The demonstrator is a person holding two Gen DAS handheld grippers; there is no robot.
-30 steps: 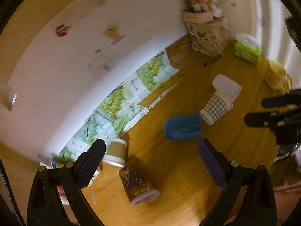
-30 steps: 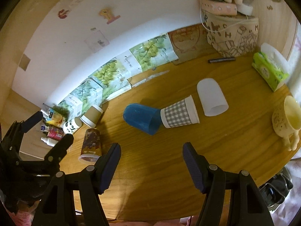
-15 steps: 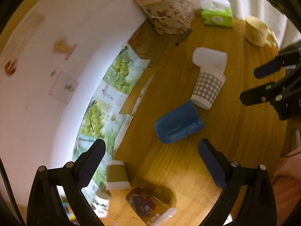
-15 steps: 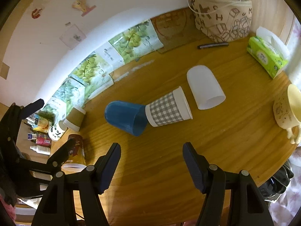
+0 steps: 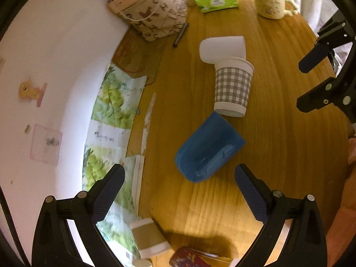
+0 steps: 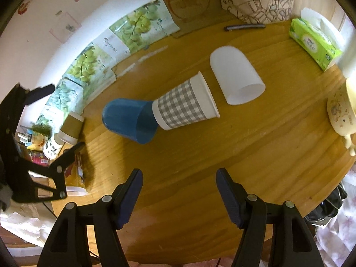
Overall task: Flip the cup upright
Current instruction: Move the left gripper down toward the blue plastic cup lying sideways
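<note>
Sideways on the desk (image 6: 200, 155) lies the blue cup (image 6: 129, 120), mouth toward the right tongs (image 6: 179, 191). Both left tongs (image 5: 179, 189) and right gape, released, empty. Only the right view shows its open mouth against the checked cup (image 6: 184, 106).

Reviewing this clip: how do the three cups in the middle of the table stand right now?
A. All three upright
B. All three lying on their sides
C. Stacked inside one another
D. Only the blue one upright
B: the blue cup, the checked paper cup and the white plastic cup all lie on their sides on the wooden table.
</note>
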